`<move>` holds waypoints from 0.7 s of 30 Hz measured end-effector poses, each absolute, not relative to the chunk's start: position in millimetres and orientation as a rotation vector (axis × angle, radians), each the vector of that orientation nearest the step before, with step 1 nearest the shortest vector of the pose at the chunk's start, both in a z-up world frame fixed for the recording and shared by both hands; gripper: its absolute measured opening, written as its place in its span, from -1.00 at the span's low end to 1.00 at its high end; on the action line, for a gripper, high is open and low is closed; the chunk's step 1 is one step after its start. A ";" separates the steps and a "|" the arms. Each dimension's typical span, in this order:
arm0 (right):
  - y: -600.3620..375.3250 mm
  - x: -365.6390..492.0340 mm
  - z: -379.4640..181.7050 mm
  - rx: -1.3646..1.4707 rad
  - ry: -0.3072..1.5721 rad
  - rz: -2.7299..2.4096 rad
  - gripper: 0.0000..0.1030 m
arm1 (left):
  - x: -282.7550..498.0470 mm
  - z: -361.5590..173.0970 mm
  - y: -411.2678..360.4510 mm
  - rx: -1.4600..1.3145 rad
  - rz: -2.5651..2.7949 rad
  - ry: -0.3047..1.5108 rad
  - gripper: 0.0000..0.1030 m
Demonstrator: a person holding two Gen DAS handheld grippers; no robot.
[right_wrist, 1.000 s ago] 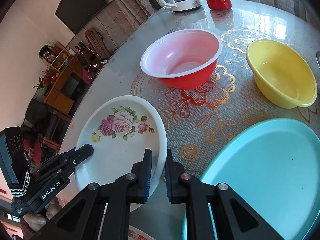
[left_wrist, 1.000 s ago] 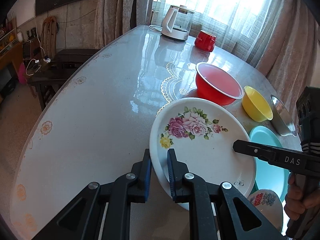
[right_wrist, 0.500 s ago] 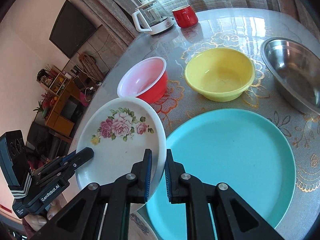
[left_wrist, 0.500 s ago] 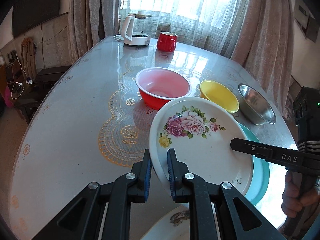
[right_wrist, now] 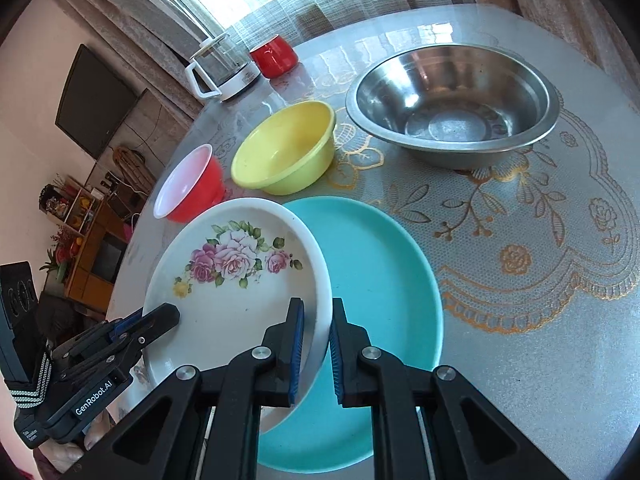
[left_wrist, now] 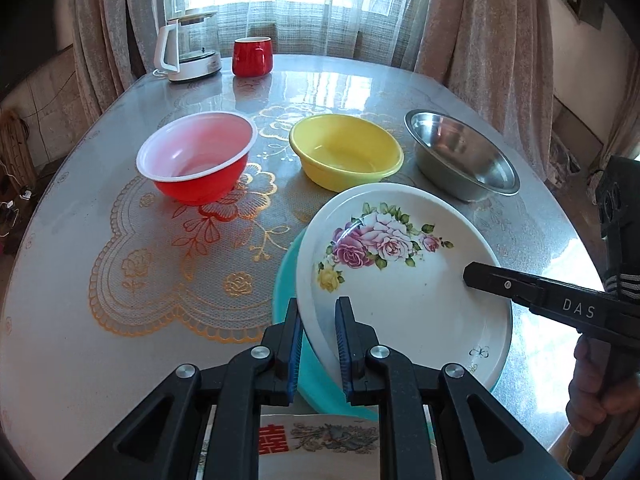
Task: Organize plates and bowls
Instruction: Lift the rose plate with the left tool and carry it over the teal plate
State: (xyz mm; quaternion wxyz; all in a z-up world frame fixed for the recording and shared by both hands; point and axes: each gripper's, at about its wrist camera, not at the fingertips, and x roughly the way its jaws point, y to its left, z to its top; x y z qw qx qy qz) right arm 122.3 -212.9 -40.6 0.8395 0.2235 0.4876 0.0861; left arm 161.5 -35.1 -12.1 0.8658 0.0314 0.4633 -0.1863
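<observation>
A white plate with painted roses (left_wrist: 404, 276) (right_wrist: 236, 284) hangs above a turquoise plate (right_wrist: 380, 292) (left_wrist: 288, 280) that lies on the table. My left gripper (left_wrist: 318, 340) is shut on the white plate's left rim. On the opposite rim my right gripper (right_wrist: 316, 344) is also shut, its black finger lying across the plate in the left wrist view (left_wrist: 520, 284). Behind them stand a red bowl (left_wrist: 198, 156) (right_wrist: 188, 184), a yellow bowl (left_wrist: 346, 152) (right_wrist: 286, 146) and a steel bowl (left_wrist: 460, 156) (right_wrist: 452, 96). A patterned dish (left_wrist: 320, 448) lies under my left gripper.
A glass kettle (left_wrist: 188, 46) (right_wrist: 222, 66) and a red mug (left_wrist: 252, 56) (right_wrist: 274, 56) stand at the far end by the curtains. The round table (left_wrist: 100, 280) carries a lace-pattern mat (right_wrist: 540, 248). A person's hand (left_wrist: 596, 396) holds the right gripper.
Both grippers have carried the white plate to the right across the table, from bare tabletop to over the turquoise plate. The steel bowl has come fully into view.
</observation>
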 end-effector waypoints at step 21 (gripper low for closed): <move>-213.0 113.4 -53.0 0.323 1.043 0.118 -0.70 | 160.9 -33.8 -51.3 0.142 -0.361 1.025 -0.67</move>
